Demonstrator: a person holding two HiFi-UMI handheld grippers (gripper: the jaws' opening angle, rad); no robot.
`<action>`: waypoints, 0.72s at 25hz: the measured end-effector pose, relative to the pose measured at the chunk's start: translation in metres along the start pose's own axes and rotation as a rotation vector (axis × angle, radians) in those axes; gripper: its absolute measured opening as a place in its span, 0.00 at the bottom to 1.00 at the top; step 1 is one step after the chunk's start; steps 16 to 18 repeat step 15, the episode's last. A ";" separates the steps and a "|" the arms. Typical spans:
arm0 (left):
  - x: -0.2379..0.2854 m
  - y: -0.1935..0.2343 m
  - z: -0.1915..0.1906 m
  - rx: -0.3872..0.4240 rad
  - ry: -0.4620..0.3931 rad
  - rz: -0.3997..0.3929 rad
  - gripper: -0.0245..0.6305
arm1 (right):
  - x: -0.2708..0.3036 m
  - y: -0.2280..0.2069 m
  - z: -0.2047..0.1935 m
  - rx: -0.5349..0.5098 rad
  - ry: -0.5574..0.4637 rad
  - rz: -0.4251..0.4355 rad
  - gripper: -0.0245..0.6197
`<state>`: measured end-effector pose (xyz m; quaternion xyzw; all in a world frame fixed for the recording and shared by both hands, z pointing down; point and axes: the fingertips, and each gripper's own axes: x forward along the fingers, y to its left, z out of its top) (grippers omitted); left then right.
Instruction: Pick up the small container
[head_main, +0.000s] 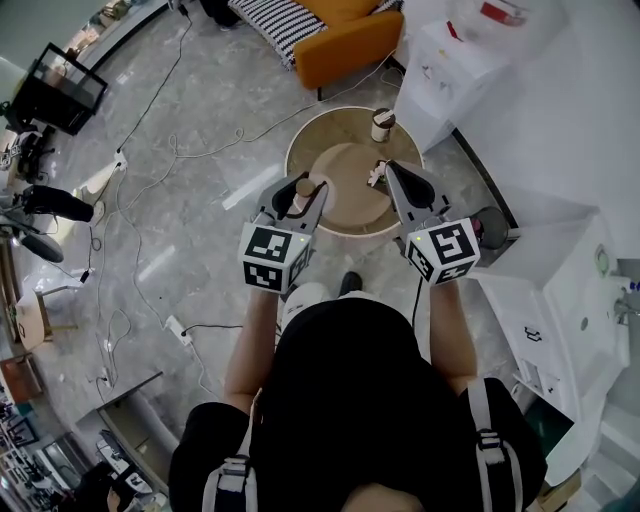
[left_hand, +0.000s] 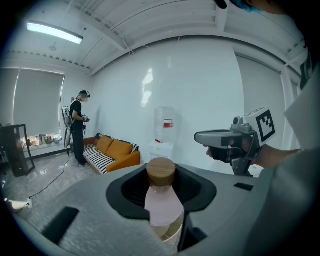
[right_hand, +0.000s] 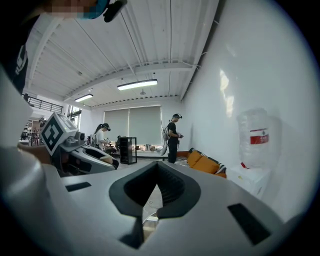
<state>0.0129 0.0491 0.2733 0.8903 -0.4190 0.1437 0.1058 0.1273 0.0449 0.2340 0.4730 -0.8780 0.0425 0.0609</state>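
Note:
A small pale-pink bottle with a round wooden cap (left_hand: 162, 196) stands upright between the jaws of my left gripper (head_main: 304, 188), which is shut on its body. The same bottle (head_main: 303, 197) hangs over the left part of the round wooden table (head_main: 352, 222) in the head view. My right gripper (head_main: 386, 172) is held beside it over the table's right part, jaws nearly together, with a small white thing (head_main: 376, 174) pinched at the tip. That white sliver (right_hand: 152, 201) fills the narrow gap in the right gripper view. What it is I cannot tell.
A brown-lidded cup (head_main: 383, 124) stands at the table's far edge. Beyond it are an orange sofa (head_main: 345, 40) and a white water-dispenser stand (head_main: 450, 60). Cables (head_main: 150, 190) trail across the floor at left. A white counter (head_main: 570, 300) is at right. People (right_hand: 172, 137) stand far back.

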 end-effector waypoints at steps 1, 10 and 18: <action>-0.002 0.000 -0.001 -0.001 0.000 0.001 0.25 | -0.001 0.002 0.000 0.000 -0.001 -0.002 0.04; -0.009 -0.003 -0.006 -0.003 0.002 -0.001 0.25 | -0.008 0.010 -0.005 -0.001 0.005 -0.011 0.04; -0.015 -0.008 -0.005 0.002 -0.002 -0.001 0.25 | -0.013 0.015 -0.001 -0.009 0.002 -0.007 0.04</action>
